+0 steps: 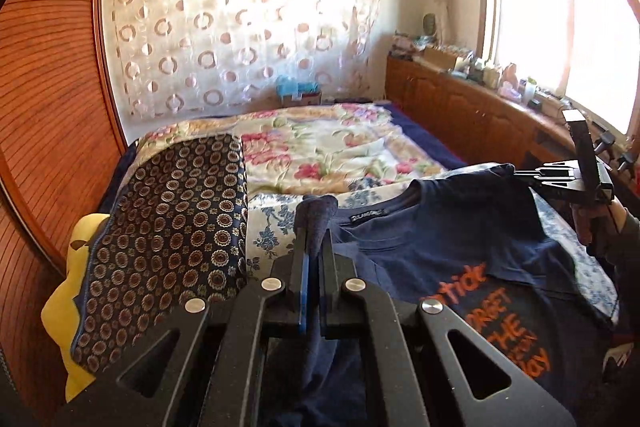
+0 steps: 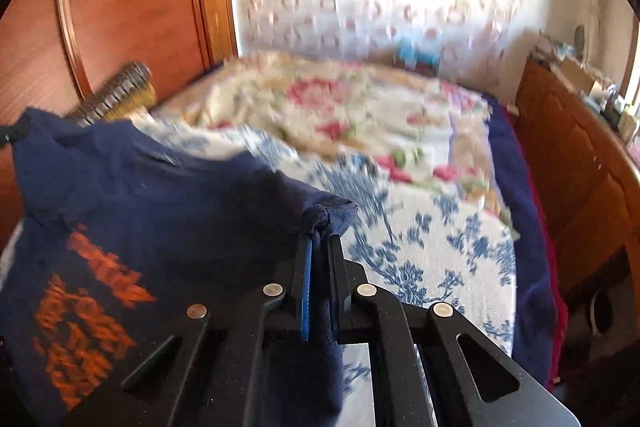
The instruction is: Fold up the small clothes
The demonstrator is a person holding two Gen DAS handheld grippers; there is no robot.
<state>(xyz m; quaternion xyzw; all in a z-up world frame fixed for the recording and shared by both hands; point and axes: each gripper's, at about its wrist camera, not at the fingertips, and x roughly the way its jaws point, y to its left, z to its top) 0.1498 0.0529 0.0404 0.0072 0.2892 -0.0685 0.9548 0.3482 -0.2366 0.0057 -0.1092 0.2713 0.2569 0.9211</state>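
A navy T-shirt point(image 1: 440, 243) with orange lettering hangs stretched above the bed between both grippers. My left gripper point(image 1: 316, 227) is shut on one shoulder corner of the shirt, with navy cloth bunched over its tips. In the right wrist view my right gripper point(image 2: 322, 231) is shut on the other shoulder corner of the T-shirt point(image 2: 152, 211). The right gripper point(image 1: 516, 171) also shows at the right edge of the left wrist view, pinching the shirt's far corner, with a person's hand behind it. The collar label faces the left camera.
Beneath lies a bed with a floral quilt point(image 1: 320, 147) and a blue-and-white floral sheet point(image 2: 432, 251). A navy patterned pillow point(image 1: 172, 235) over yellow cloth lies at left. A wooden wardrobe point(image 1: 44, 107) stands left, a cluttered wooden cabinet point(image 1: 472, 107) right.
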